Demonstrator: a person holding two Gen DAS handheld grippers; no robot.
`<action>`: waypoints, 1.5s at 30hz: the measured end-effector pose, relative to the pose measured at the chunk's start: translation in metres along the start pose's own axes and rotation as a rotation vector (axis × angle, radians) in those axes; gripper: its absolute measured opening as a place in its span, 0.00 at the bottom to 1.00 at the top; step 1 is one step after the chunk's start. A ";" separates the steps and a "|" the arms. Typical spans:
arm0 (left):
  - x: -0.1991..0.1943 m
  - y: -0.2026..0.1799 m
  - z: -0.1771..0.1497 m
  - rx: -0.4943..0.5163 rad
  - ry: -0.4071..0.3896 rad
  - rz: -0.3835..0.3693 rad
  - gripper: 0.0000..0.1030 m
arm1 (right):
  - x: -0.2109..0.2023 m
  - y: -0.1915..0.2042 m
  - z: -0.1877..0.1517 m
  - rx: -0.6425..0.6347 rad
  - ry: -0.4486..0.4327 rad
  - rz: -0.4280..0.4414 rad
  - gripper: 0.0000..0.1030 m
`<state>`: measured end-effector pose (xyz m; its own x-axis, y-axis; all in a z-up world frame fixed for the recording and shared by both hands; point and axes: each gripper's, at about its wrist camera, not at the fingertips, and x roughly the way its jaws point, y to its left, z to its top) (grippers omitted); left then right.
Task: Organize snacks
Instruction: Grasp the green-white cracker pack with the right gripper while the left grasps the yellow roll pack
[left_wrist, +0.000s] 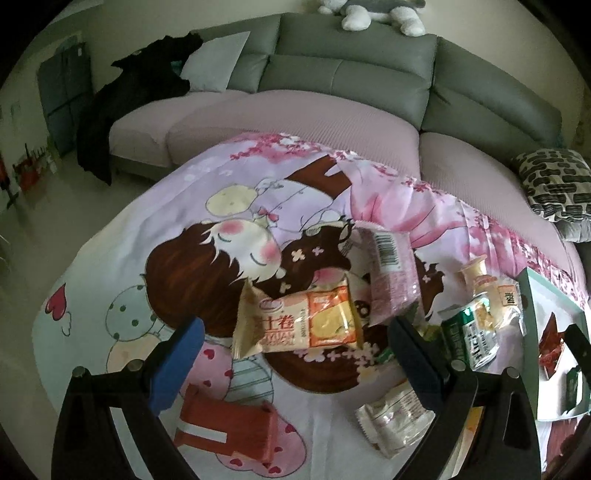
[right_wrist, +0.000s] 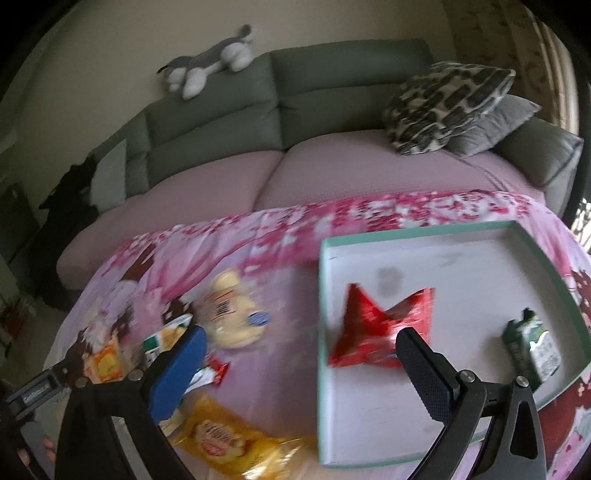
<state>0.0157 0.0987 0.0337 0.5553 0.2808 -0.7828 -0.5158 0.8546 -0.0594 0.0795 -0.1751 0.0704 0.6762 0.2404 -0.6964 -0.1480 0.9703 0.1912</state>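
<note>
My left gripper (left_wrist: 295, 332) is open above an orange-and-cream snack packet (left_wrist: 301, 323) lying on the cartoon cloth; the packet sits between and just beyond the fingertips. A pink barcode packet (left_wrist: 391, 273) lies behind it, a green-white packet (left_wrist: 471, 332) and a clear packet (left_wrist: 393, 415) to the right. My right gripper (right_wrist: 299, 341) is open over the left rim of a shallow white box with a teal rim (right_wrist: 458, 227). Inside the box lie a red packet (right_wrist: 380, 325) and a green packet (right_wrist: 533, 349). Nothing is held by either gripper.
A yellow packet (right_wrist: 229, 443), a cream round-shaped packet (right_wrist: 232, 314) and a small red-white wrapper (right_wrist: 214, 373) lie left of the box. A grey sofa (left_wrist: 351, 70) with cushions (right_wrist: 447, 107) and a plush toy (right_wrist: 210, 62) stands behind the table.
</note>
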 end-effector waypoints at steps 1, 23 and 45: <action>0.002 0.002 0.000 -0.006 0.008 0.005 0.97 | 0.001 0.003 -0.001 -0.008 0.003 0.003 1.00; 0.045 0.008 0.005 -0.089 0.103 0.027 0.97 | 0.054 0.090 -0.024 -0.137 0.122 0.083 1.00; 0.074 0.003 -0.001 -0.113 0.144 0.009 0.96 | 0.070 0.102 -0.034 -0.204 0.157 0.075 0.86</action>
<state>0.0546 0.1217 -0.0249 0.4553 0.2157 -0.8638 -0.5946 0.7958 -0.1147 0.0870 -0.0590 0.0180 0.5404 0.2974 -0.7871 -0.3462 0.9312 0.1143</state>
